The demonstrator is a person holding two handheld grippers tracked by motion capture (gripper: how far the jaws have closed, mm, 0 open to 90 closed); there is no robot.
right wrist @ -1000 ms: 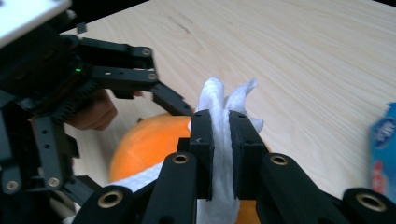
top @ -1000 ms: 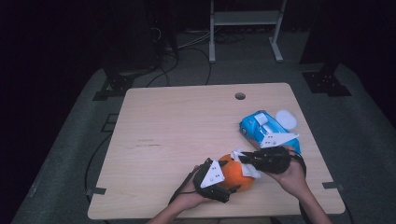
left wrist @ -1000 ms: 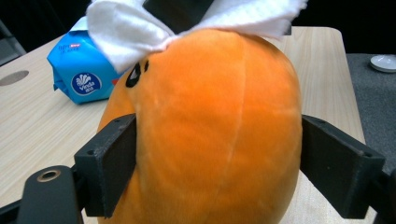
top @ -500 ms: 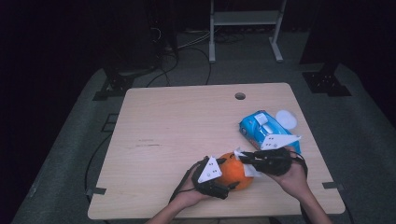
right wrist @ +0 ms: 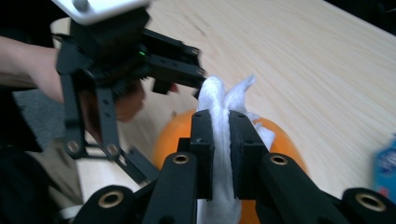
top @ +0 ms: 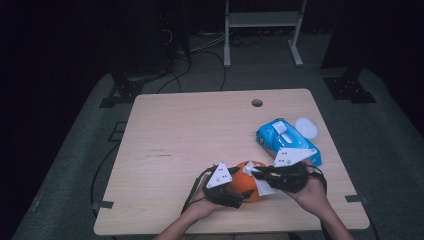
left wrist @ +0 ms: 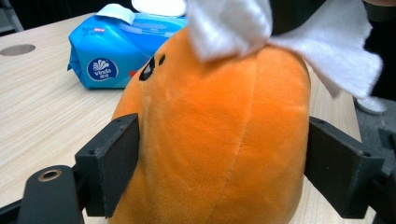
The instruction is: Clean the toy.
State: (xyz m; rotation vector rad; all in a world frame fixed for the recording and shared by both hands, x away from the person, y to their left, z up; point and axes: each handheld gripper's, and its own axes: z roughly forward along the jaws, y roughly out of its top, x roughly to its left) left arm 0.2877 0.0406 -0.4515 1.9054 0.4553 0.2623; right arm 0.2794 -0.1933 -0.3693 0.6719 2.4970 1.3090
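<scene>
Fingers of the right gripper (right wrist: 219, 154) are pressed together on a white wet wipe (right wrist: 223, 105), which is pinched flat between the two black pads and sticks out beyond their tips in two soft points. In the left gripper view the same wipe (left wrist: 299, 35) lies draped over the top of an orange plush toy (left wrist: 219, 140), touching its fabric.

The left gripper (left wrist: 224, 168) has its jaws spread wide and clamped on that toy, one pad (left wrist: 114, 163) against each flank, so the plush bulges between them. A small black eye and a dot show on the toy's upper left side in that view.

From the high view, both grippers meet at the near edge of the wooden table (top: 200, 130), a little right of its middle. The left gripper (top: 235, 186) holds the orange plush toy (top: 246, 181) from the left, while the right gripper (top: 260, 175) comes in from the right with the wipe (top: 265, 188) over the toy's right side. A person's hands and forearms enter from the near side.

Just beyond the right gripper, toward the far right, lies a blue pack of wet wipes (top: 280, 137) with its lid flipped open, and a white round lid (top: 306, 127) sits beside it at the pack's far right. A small round hole (top: 257, 103) marks the table's far edge.
</scene>
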